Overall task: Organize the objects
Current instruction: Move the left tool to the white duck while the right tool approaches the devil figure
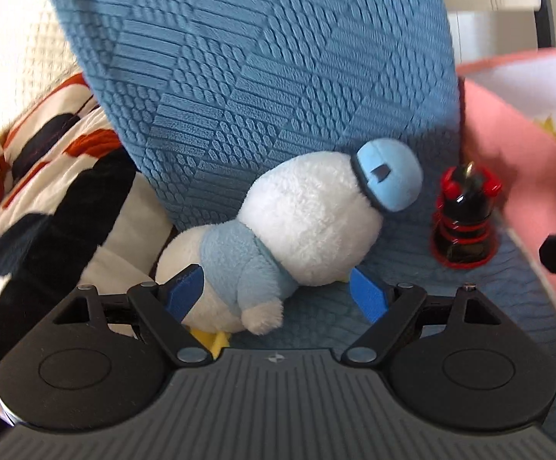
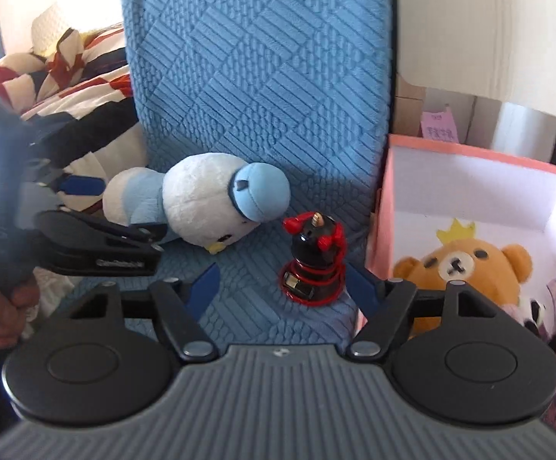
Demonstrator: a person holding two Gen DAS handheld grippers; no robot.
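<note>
Plush duck (image 1: 297, 222) (white, with a pale blue jacket and cap) lies on its side on the blue textured cushion (image 1: 278, 76), its body between the blue fingers (image 1: 186, 291) of the left claw (image 1: 278, 295). That claw stands wide, and whether its pads press the plush cannot be told. Just right of the left claw's right finger, and a little beyond it, the black figurine (image 1: 464, 222) wound with red cord stands upright on the same cushion. In the right wrist view the figurine (image 2: 312, 264) sits between the fingers of the right claw (image 2: 282, 280), nearer the right one; the jaws stand apart from it, with a clear gap on the left side. Left of the right claw, the left claw (image 2: 82, 211) reaches to the duck (image 2: 201, 203). Right of the right claw stands a pink box (image 2: 469, 149), holding a brown bear plush (image 2: 466, 268). Beyond and left lies a striped blanket (image 2: 67, 88).
</note>
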